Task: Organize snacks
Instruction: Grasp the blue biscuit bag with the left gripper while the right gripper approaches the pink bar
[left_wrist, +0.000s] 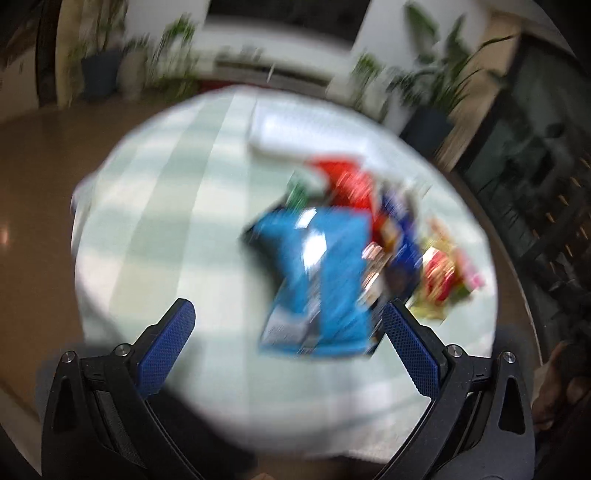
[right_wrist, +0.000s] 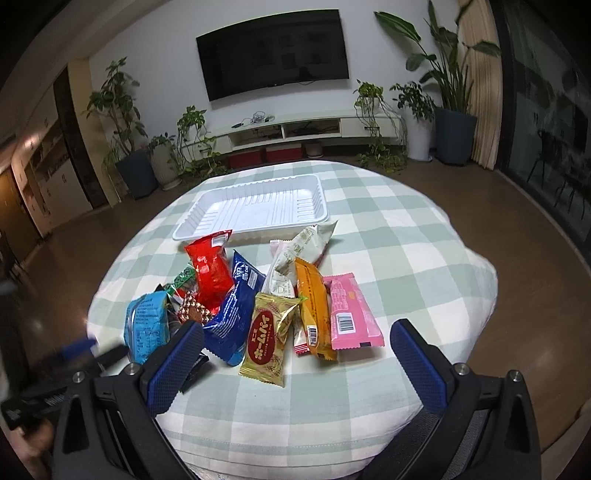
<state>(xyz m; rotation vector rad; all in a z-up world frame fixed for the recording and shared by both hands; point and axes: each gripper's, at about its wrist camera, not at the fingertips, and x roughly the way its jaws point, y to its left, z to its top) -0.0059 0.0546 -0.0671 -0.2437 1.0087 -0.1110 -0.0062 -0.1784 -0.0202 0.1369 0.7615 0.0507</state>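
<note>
- Blue-padded fingers of the right gripper (right_wrist: 297, 354) fill the foreground of the right wrist view, spread wide with nothing between them, hovering over the near edge of the snack pile.
- Just past them lies a gold wafer packet (right_wrist: 269, 338), with an orange bar (right_wrist: 314, 308) and a pink bar (right_wrist: 349, 314) beside it to the right; a dark blue bag (right_wrist: 234, 314), a red bag (right_wrist: 210, 269), a light blue bag (right_wrist: 146, 325) and a white pouch (right_wrist: 299, 254) lie heaped behind and to the left.
- Beyond the pile a white tray (right_wrist: 255, 206) sits on the checked tablecloth (right_wrist: 406, 251) with nothing in it, so I judge the sorting has not begun.
- Seen through the left wrist camera, heavily blurred, the left gripper (left_wrist: 288, 332) is also released and holds nothing; the light blue bag (left_wrist: 317, 280) lies ahead of its fingers, towards the right one.
- That blur suggests the left hand is swinging toward that bag, so the step in hand looks like the first reach.
- Next, the jaws need to straddle one packet at its edge or short side, clench without crushing, and carry it over the pile into the tray.
- Overlapping wrappers may drag along with the pick.
</note>
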